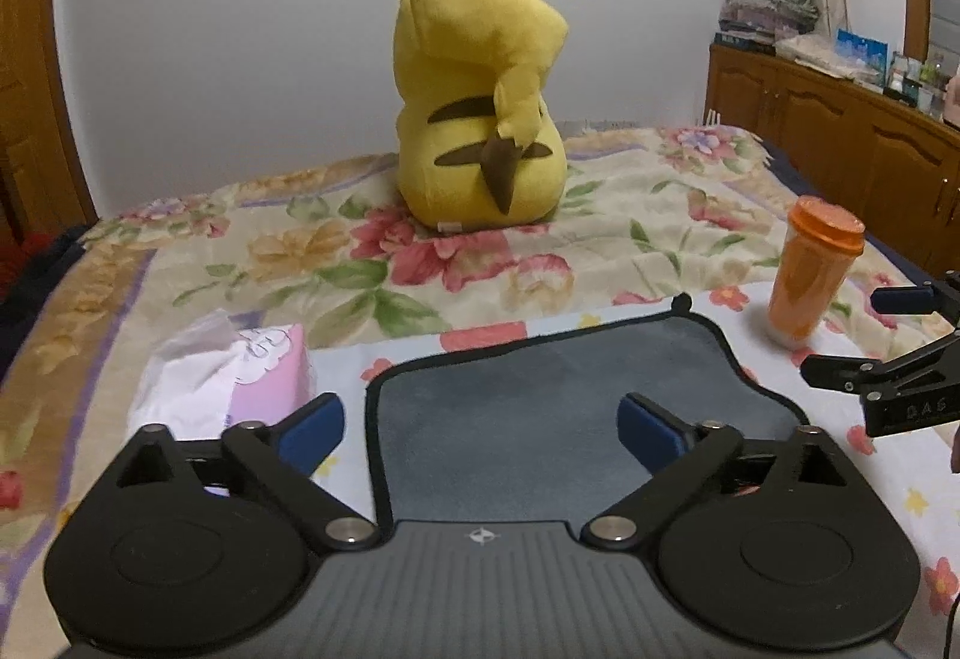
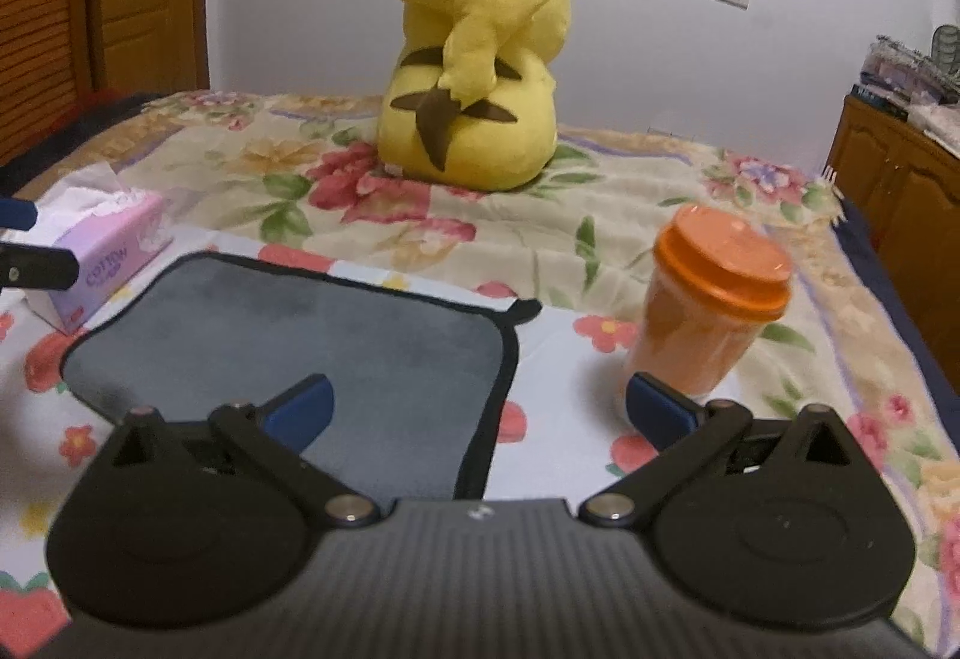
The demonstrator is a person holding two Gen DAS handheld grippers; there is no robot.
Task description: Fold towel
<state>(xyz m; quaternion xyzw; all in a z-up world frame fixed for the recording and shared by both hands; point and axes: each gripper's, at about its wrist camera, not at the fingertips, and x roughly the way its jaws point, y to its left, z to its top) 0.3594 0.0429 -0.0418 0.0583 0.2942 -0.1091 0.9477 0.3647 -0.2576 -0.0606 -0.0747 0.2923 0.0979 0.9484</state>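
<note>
A grey towel (image 1: 540, 395) with a black hem lies flat on the flowered bedspread; it also shows in the right wrist view (image 2: 288, 341). My left gripper (image 1: 480, 425) is open and empty, hovering over the towel's near left part. My right gripper (image 2: 480, 410) is open and empty, over the towel's near right edge. The right gripper's fingers show at the right edge of the left wrist view (image 1: 852, 377). The left gripper's fingers show at the left edge of the right wrist view (image 2: 36, 263).
A pink tissue box (image 1: 240, 383) sits left of the towel, also in the right wrist view (image 2: 102, 257). An orange lidded cup (image 1: 810, 275) stands right of it (image 2: 708, 323). A yellow plush toy (image 1: 480, 101) sits behind. Wooden cabinets (image 1: 840, 137) stand at right.
</note>
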